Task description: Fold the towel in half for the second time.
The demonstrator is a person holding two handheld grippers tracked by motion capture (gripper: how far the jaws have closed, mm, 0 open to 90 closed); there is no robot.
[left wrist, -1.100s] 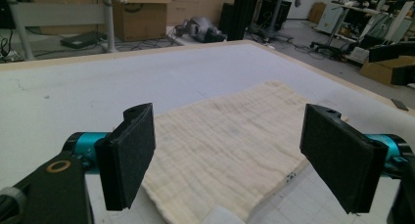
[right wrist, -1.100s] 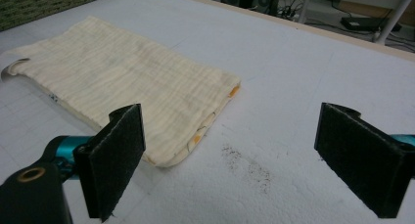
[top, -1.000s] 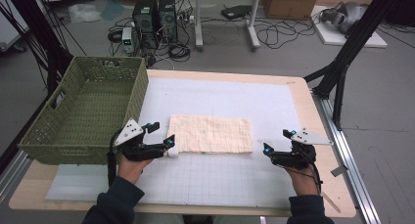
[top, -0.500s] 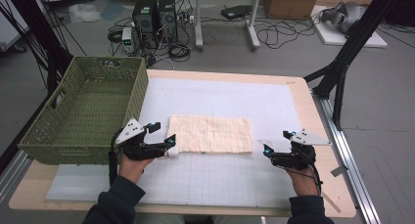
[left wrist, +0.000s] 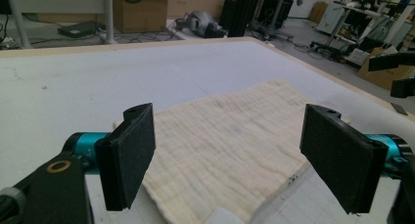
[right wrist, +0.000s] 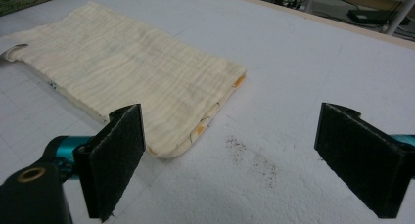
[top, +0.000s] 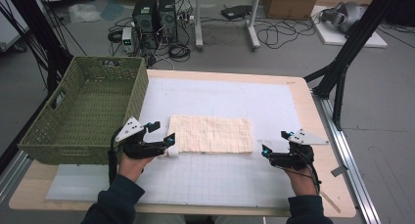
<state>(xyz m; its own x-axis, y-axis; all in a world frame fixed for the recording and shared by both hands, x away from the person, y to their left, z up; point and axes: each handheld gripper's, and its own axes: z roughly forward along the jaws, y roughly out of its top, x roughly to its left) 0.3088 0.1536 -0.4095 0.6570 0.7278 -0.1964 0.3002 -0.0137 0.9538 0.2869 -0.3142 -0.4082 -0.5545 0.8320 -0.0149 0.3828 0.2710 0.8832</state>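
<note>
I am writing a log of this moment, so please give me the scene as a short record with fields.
cloth: folded cream cloth flat on the white mat
left gripper: open, at the cloth's left end
right gripper: open, just off the cloth's right end, not touching
basket: green woven basket at the table's left, nothing seen inside
held: nothing

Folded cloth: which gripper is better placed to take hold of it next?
Left, probably. The left gripper sits at the folded cloth's near-left corner, its open jaws straddling that edge. The right gripper is open too, but stands off the cloth's right end on the white mat.
</note>
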